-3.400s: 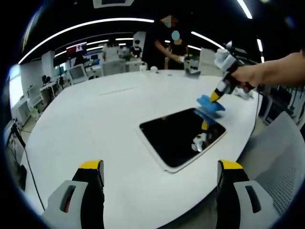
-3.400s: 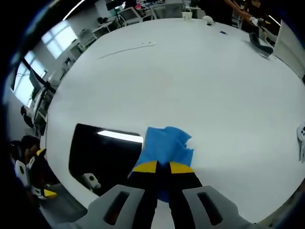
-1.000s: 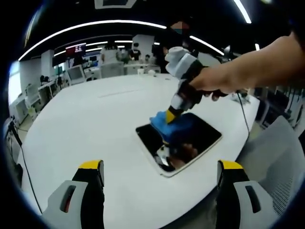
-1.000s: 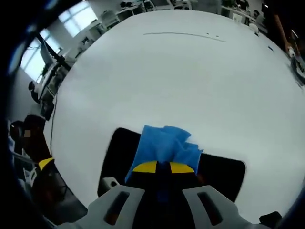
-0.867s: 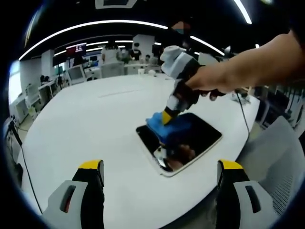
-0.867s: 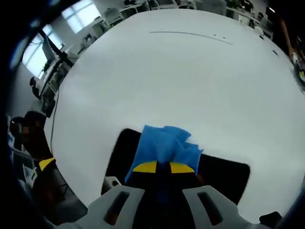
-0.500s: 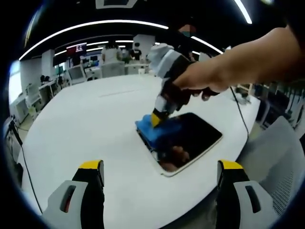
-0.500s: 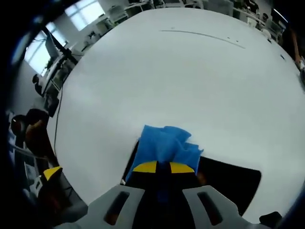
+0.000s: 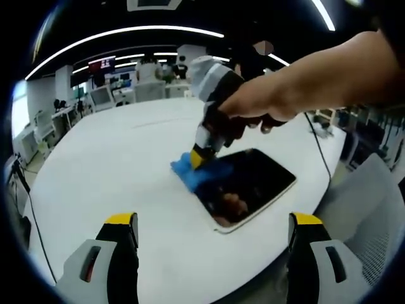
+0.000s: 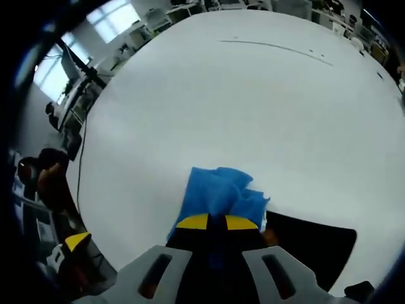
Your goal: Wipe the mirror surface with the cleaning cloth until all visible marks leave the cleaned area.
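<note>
A dark rectangular mirror (image 9: 250, 183) with a white rim lies flat on the white table (image 9: 114, 158). In the left gripper view a person's hand holds my right gripper (image 9: 196, 158), shut on the blue cleaning cloth (image 9: 190, 174), which presses at the mirror's far left edge and spills onto the table. In the right gripper view the blue cloth (image 10: 218, 193) sits just past my shut right gripper (image 10: 216, 221), with the mirror (image 10: 316, 250) showing dark at lower right. My left gripper (image 9: 212, 221) hangs open near the table's front edge, with nothing between its fingers.
The round white table's front edge runs close under my left gripper. A grey mesh chair (image 9: 373, 215) stands at the right. Desks, monitors and people (image 9: 152, 66) fill the room behind the table. A thin line (image 10: 275, 47) lies far across the table.
The right gripper has dragged the blue cloth leftward across the mirror, from its far right corner to its left edge. The left gripper has stayed still.
</note>
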`<state>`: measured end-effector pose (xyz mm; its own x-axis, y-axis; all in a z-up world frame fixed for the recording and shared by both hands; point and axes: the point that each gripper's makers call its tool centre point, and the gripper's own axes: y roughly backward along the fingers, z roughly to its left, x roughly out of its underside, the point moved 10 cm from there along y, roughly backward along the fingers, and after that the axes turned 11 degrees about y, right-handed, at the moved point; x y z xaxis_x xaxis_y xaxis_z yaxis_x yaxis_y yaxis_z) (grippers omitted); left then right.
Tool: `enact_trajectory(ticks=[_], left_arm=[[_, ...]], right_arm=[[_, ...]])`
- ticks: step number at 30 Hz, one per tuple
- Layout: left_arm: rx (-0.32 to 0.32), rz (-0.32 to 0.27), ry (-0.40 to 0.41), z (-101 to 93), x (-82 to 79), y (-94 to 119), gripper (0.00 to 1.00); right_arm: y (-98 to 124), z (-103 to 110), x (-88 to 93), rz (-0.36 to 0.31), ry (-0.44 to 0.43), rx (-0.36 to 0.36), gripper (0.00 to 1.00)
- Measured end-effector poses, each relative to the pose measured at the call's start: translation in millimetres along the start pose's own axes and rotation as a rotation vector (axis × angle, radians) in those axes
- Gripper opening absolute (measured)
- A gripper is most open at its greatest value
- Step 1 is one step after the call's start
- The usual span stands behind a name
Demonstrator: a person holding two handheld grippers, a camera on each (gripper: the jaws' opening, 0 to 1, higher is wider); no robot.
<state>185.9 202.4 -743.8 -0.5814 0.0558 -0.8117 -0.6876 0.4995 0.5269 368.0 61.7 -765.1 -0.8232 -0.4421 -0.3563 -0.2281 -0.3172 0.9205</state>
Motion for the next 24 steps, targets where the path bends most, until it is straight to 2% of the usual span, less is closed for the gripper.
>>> enact_trajectory(ticks=[13, 24], left_arm=[[-0.005, 0.000, -0.009, 0.3, -0.1, 1, 0.99], [-0.011, 0.009, -0.001, 1.5, 1.0, 0, 0.99]], right_arm=[[-1, 2, 0.8, -0.011, 0.006, 0.016, 0.02], [2, 6, 9.6, -0.026, 0.005, 0.006, 0.02]])
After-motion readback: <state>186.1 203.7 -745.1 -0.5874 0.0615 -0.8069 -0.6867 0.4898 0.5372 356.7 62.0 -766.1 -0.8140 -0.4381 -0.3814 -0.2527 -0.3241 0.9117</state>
